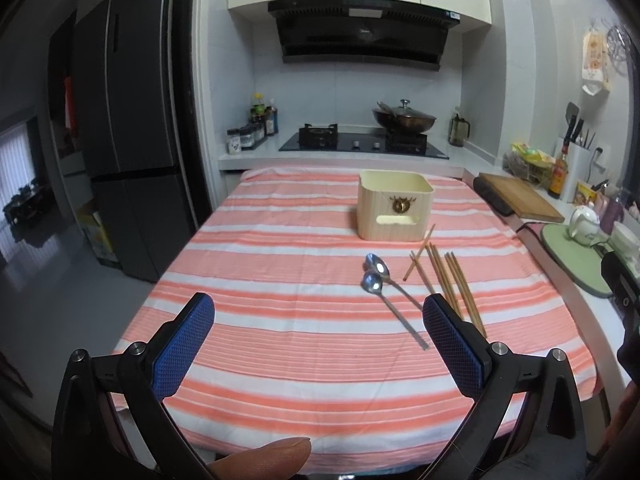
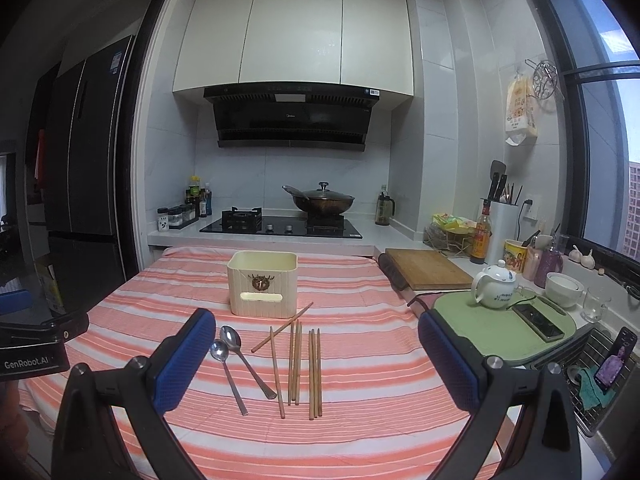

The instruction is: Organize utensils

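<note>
Several chopsticks (image 1: 460, 288) run partly hidden behind the left gripper (image 1: 318, 350).

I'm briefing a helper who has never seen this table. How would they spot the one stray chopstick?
On the striped tablecloth, find the cream utensil box. Just right of its front corner, the stray chopstick lies slanted, its far tip nearly at the box. The other chopsticks lie roughly parallel, pointing away from the viewer.
</note>
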`<state>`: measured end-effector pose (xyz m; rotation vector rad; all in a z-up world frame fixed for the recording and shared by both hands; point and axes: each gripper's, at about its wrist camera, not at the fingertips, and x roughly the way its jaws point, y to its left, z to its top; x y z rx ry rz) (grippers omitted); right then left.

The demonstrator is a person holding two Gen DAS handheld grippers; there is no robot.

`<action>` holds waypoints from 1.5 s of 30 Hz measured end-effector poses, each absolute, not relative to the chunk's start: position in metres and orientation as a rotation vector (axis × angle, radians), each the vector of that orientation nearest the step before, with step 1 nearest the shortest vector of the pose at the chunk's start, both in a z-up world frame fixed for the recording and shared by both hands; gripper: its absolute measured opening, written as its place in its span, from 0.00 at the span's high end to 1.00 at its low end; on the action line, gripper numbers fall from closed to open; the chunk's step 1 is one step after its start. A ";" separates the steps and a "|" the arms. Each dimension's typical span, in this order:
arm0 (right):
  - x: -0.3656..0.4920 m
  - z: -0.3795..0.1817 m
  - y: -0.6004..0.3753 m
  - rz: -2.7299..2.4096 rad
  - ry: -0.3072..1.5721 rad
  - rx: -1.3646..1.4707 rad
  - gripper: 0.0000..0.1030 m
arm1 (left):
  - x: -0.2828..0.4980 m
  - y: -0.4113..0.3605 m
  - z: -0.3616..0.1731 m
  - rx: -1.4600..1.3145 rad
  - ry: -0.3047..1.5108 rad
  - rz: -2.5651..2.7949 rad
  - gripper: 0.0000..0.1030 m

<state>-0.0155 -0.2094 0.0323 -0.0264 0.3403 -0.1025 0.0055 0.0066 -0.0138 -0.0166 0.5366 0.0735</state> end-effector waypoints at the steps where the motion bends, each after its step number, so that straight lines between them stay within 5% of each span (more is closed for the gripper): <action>1: -0.016 0.033 -0.210 -0.102 0.339 -0.025 0.00 | 0.005 0.006 -0.013 -0.016 0.535 0.074 0.00; 45: -0.017 0.035 -0.217 -0.116 0.329 -0.011 0.00 | 0.001 0.005 -0.009 -0.025 0.489 0.039 0.00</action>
